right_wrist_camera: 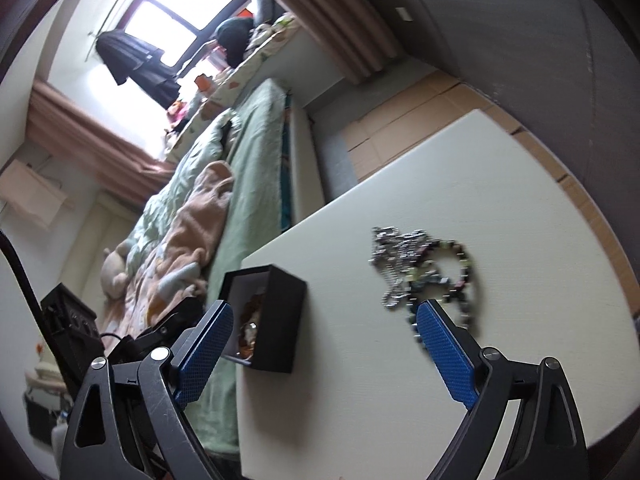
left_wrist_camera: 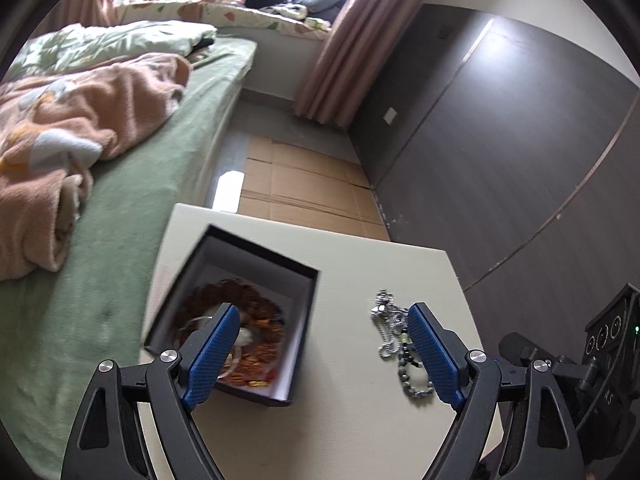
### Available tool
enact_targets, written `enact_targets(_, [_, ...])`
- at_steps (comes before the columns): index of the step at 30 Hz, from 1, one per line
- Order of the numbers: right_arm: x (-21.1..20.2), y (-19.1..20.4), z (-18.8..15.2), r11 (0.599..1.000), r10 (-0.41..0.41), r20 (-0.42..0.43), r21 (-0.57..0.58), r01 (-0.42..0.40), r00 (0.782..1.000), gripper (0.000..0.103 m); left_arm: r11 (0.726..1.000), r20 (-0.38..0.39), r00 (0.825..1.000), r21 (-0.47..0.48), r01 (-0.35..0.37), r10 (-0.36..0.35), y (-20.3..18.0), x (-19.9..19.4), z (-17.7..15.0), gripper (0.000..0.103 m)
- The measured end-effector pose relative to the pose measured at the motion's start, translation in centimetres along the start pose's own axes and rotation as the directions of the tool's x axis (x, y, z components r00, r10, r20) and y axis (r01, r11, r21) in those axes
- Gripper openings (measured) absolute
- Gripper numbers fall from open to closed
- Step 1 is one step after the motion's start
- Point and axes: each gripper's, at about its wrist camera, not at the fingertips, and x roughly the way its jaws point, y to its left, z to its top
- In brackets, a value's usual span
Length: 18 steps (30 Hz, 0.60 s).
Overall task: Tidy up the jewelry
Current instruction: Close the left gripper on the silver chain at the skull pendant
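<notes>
Left gripper gapes wide and empty at the frame's bottom. The box lies behind its left finger, the chains touch its right finger's inner edge. Right gripper is equally wide, empty.

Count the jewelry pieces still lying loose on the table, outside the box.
2, tangled together right of the black box: a silver chain and a dark beaded bracelet. Another could hide in the tangle.

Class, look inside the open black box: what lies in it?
Inside the black box lies brown and orange beaded jewelry. The left gripper's finger covers part of it.
</notes>
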Motion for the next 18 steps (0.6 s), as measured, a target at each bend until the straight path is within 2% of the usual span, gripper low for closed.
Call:
enact_targets(5, [-0.9,-2.3,0.5,0.997,-0.045,0.020,0.063,0.043,0.999,0.094,0.999,-0.022,1.000,0.039,0.017,-0.016,-2.2,1.4,0.0,0.086])
enact_targets(8, [-1.1,-4.2,0.9,0.988,-0.086,0.015,0.127,0.083,0.996,0.094,0.997,-0.046,0.999,0.083,0.005,-0.002,-3.6,2.5,0.5,0.083])
enact_targets(15, [-0.2,-6.4,2.0,0.972,-0.139,-0.022,0.186,0.141,0.990,0.092,0.984,-0.108,0.993,0.178,-0.029,0.049,-6.1,5.5,1.5,0.065])
enact_targets(18, [0.5,-7.4,2.3,0.968,-0.144,-0.047,0.200,0.150,0.989,0.082,0.978,-0.149,0.986,0.202,-0.047,0.078,-6.8,7.4,1.7,0.059])
